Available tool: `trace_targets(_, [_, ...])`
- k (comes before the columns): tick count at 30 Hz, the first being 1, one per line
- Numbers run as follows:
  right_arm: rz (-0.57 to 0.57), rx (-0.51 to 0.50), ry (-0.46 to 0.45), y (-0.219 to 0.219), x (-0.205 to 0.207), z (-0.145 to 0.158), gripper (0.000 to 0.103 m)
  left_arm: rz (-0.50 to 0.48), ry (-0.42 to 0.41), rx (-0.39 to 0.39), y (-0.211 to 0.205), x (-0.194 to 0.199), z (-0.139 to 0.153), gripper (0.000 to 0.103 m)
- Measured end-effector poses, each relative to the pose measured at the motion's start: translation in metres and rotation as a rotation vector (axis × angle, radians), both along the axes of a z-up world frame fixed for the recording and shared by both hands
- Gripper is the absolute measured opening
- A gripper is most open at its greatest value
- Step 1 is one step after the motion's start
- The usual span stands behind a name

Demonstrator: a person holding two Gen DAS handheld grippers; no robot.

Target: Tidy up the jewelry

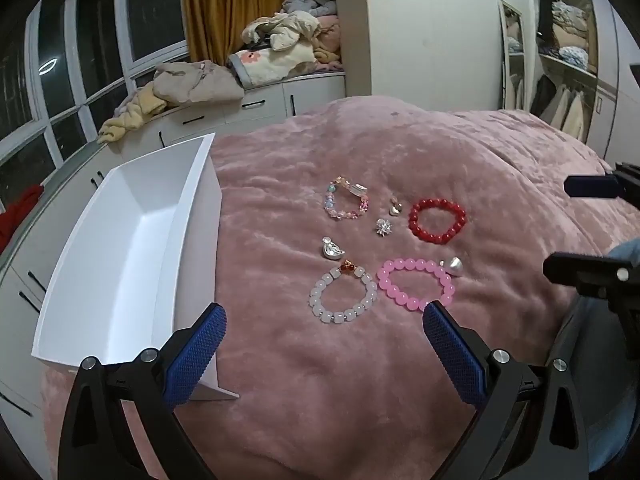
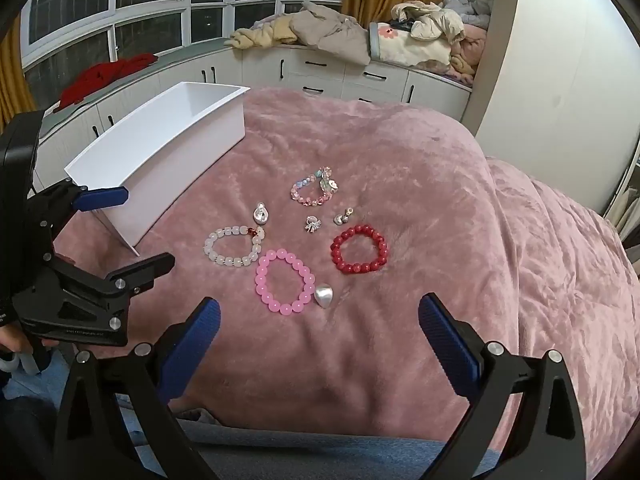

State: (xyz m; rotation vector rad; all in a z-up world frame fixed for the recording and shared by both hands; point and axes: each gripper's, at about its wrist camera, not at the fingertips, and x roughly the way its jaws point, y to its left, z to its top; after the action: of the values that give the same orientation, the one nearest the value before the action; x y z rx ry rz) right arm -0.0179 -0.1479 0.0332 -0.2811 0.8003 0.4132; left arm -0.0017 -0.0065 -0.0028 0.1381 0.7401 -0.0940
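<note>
Jewelry lies on a pink blanket (image 1: 360,360): a white bead bracelet (image 1: 343,295) (image 2: 234,247), a pink bead bracelet (image 1: 416,283) (image 2: 285,281), a red bead bracelet (image 1: 437,221) (image 2: 359,250), a multicolour bracelet (image 1: 346,198) (image 2: 316,187) and several small silver charms (image 1: 332,249) (image 2: 323,295). An empty white box (image 1: 120,256) (image 2: 168,136) stands at the left. My left gripper (image 1: 324,340) is open, just short of the white bracelet. My right gripper (image 2: 320,336) is open, just short of the pink bracelet.
White cabinets (image 2: 320,68) with piled clothes (image 1: 276,48) run along the window behind the bed. A wardrobe (image 1: 568,64) stands at the far right. The left gripper shows in the right view (image 2: 132,232), near the box.
</note>
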Motion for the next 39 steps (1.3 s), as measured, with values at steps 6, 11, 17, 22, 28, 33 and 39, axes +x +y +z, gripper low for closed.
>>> trace_targets(6, [-0.001,0.001,0.002,-0.0008,0.0,0.0006,0.098,-0.02,-0.006,0.033,-0.0055,-0.0016,-0.001,0.1])
trace_targets(11, [0.001,0.0,0.003,-0.0012,0.0003,0.0013,0.098,-0.021,-0.007,0.032,-0.0053,-0.0022,-0.0013,0.1])
trace_targets(17, [0.001,0.0,0.004,-0.0011,0.0004,0.0011,0.098,-0.021,-0.007,0.033,-0.0054,-0.0022,-0.0013,0.1])
trace_targets(22, [0.001,0.001,0.004,-0.001,0.0005,0.001,0.098,-0.023,-0.007,0.009,-0.0034,-0.0021,-0.0006,0.1])
trace_targets(28, [0.001,-0.001,0.004,-0.0011,0.0009,0.0008,0.098,-0.02,-0.002,-0.014,-0.0013,-0.0016,-0.001,0.1])
trace_targets(33, [0.002,-0.001,0.005,0.0003,-0.0004,0.0004,0.098,-0.02,-0.001,-0.014,-0.0017,-0.0014,-0.001,0.1])
trace_targets(39, [0.002,-0.002,0.006,0.0005,-0.0003,0.0004,0.098,-0.02,-0.001,-0.013,-0.0023,-0.0014,-0.0012,0.1])
